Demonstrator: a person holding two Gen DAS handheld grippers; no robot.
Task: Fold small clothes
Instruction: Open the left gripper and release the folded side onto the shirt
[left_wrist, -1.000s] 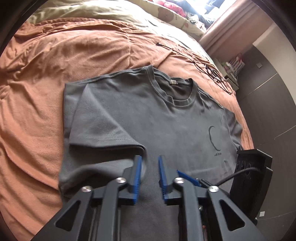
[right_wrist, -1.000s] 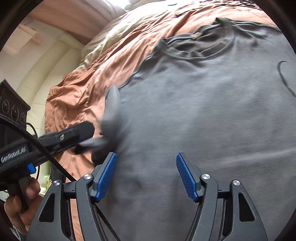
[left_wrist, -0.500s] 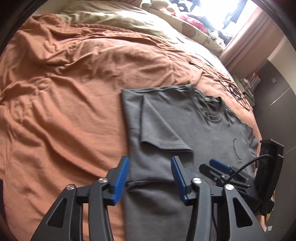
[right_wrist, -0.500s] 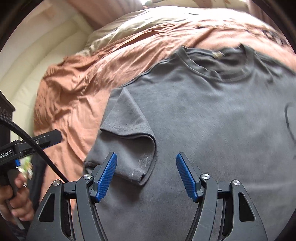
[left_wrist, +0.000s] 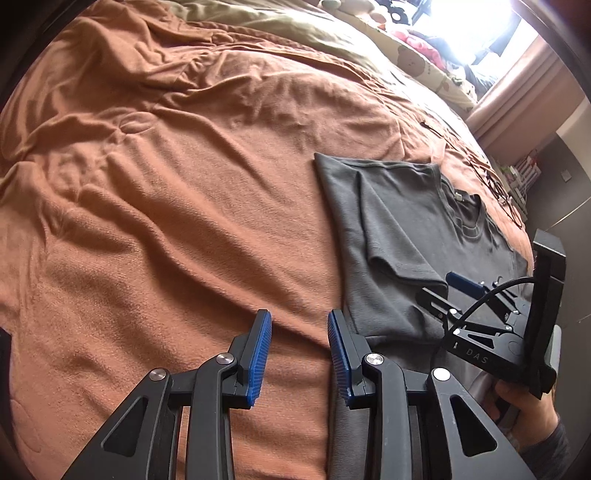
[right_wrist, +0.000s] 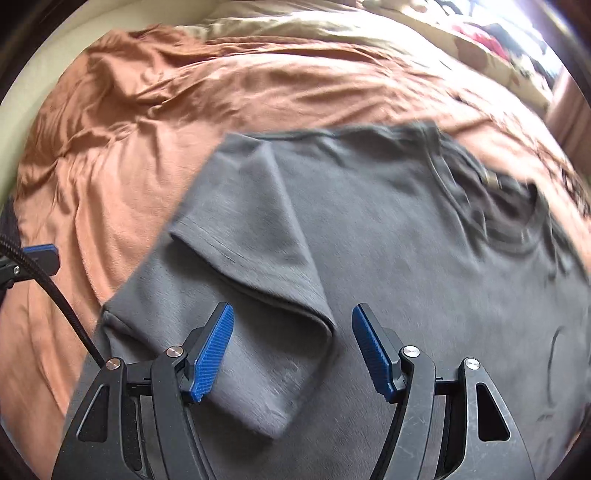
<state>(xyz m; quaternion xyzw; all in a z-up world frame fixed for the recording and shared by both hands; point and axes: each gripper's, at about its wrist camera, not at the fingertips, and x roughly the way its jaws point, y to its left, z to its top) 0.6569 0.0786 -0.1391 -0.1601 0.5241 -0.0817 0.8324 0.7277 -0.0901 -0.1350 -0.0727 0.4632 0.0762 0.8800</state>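
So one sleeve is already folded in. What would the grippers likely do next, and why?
Probably the right gripper, open above the grey T-shirt, shifts to the far side and folds it in to match. The near sleeve lies folded over the body, and the left gripper is open over the orange blanket.

T-shirt (right_wrist: 388, 229) collar at 2 o'clock motion-blurred; hem cut off at 6 o'clock; chest print (right_wrist: 554, 354) unreadable.

Bare blanket (left_wrist: 166, 206) lies open beside the T-shirt (left_wrist: 399, 236).
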